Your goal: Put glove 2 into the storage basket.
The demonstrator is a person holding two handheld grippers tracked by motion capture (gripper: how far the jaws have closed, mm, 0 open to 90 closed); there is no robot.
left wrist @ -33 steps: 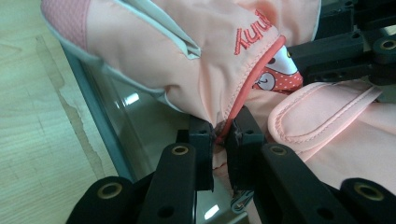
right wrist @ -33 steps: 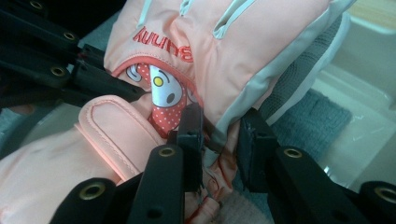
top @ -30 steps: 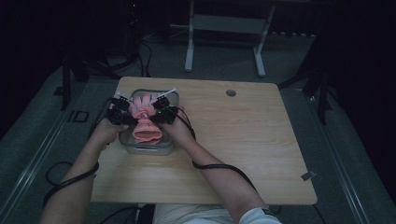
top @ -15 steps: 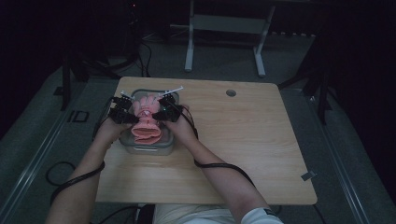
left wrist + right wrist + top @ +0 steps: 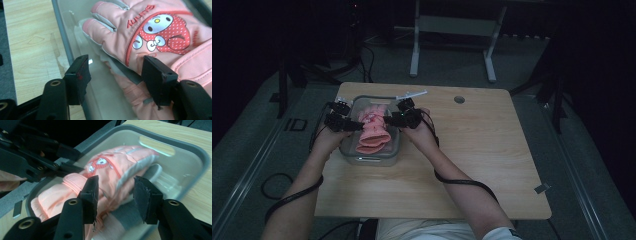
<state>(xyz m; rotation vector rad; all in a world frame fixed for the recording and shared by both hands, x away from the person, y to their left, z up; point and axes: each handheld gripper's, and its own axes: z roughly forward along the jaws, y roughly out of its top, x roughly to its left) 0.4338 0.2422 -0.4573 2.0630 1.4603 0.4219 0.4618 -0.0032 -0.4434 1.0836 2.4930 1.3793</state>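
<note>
Both grippers' fingers have just been opening and pinch nothing: the left gripper (image 5: 113, 77) stands half open beside the pink glove (image 5: 160, 37), the right gripper (image 5: 115, 197) likewise. That glove lies in the clear tub (image 5: 393, 150), between them, cuff toward the person, equally near both.

Dark lab or studio, lone wooden table (image 5: 472, 165), floor cables (image 5: 277, 185), metal stand (image 5: 452, 30)

The glove (image 5: 160, 37) is salmon pink with grey finger panels and a red white-dotted cartoon patch, in a clear grey-rimmed box (image 5: 371, 159) on a pale wood table (image 5: 492, 165).
</note>
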